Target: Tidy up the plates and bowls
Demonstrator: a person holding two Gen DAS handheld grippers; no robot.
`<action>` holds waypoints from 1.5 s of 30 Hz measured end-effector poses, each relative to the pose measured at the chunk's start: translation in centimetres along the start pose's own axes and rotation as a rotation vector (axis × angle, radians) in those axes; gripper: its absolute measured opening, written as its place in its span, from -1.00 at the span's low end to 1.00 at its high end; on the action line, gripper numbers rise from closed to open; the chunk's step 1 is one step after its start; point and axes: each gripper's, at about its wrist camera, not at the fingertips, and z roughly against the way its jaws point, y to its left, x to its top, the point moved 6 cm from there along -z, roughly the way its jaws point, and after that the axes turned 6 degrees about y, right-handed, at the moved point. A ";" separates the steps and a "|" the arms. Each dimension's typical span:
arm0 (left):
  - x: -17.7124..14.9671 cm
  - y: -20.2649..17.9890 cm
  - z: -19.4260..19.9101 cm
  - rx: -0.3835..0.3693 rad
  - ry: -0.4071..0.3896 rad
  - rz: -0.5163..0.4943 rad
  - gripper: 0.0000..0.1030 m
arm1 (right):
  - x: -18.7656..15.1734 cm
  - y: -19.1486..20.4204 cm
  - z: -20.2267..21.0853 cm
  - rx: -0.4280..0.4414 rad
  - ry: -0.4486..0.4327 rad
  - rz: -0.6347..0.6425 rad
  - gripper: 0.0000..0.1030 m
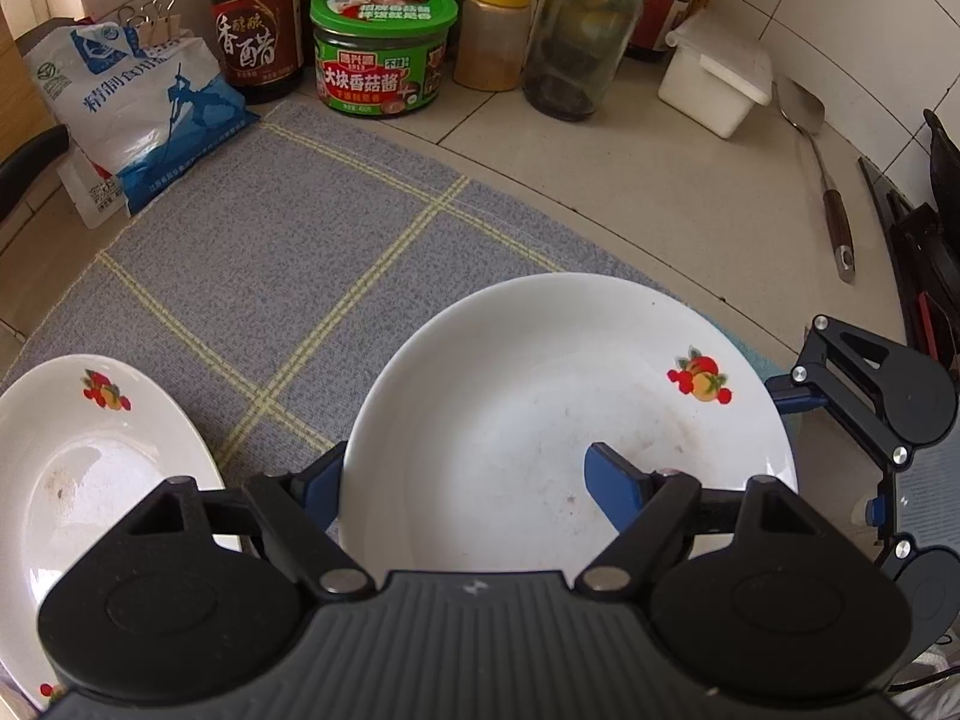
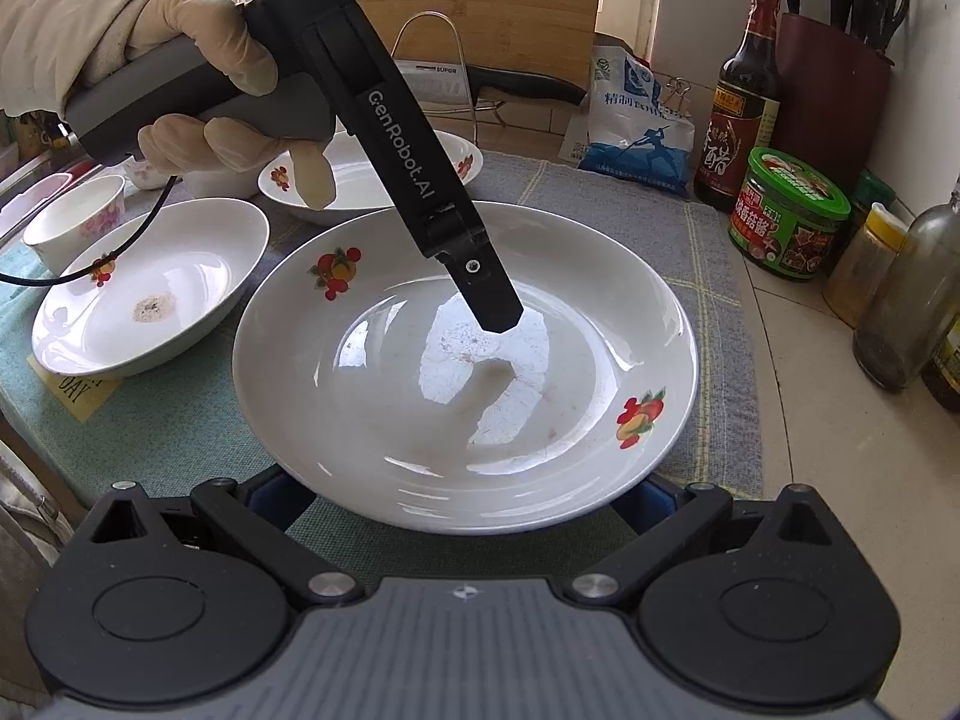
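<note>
A white plate point(image 1: 540, 396) point(image 2: 384, 420) with fruit prints lies over the grey checked cloth point(image 1: 270, 252). My left gripper point(image 1: 468, 474) point(image 2: 495, 306) is open and straddles the plate's left rim, with one blue finger point(image 1: 618, 483) inside the plate and the other outside. My right gripper point(image 2: 462, 504) is open, its fingers spread wide and tucked under the plate's near rim. In the left wrist view one of its fingers point(image 1: 795, 402) meets the right rim. A second fruit-print plate point(image 1: 90, 468) point(image 2: 150, 288) sits to the left, with a third point(image 2: 360, 180) behind it.
A small flowered bowl point(image 2: 78, 222) stands at the far left on a teal cloth point(image 2: 150, 420). Along the wall stand a salt bag point(image 1: 138, 108), a vinegar bottle point(image 1: 255, 18), a green jar point(image 1: 381, 48), a spice jar point(image 1: 492, 30), a glass bottle point(image 1: 576, 36) and a white box point(image 1: 714, 78). A spatula point(image 1: 822, 174) lies at the right.
</note>
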 end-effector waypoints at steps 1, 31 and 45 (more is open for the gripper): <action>0.4 0.1 -0.1 0.001 -0.005 0.002 0.57 | 0.2 -0.4 -0.1 -0.001 0.001 0.001 1.00; 7.2 3.3 -4.5 0.001 -0.047 0.037 0.57 | 2.7 -8.1 -4.4 0.006 0.039 -0.019 1.00; 5.0 1.9 -0.8 0.064 -0.120 0.002 0.66 | 2.2 -7.2 -2.9 -0.047 0.037 -0.073 1.00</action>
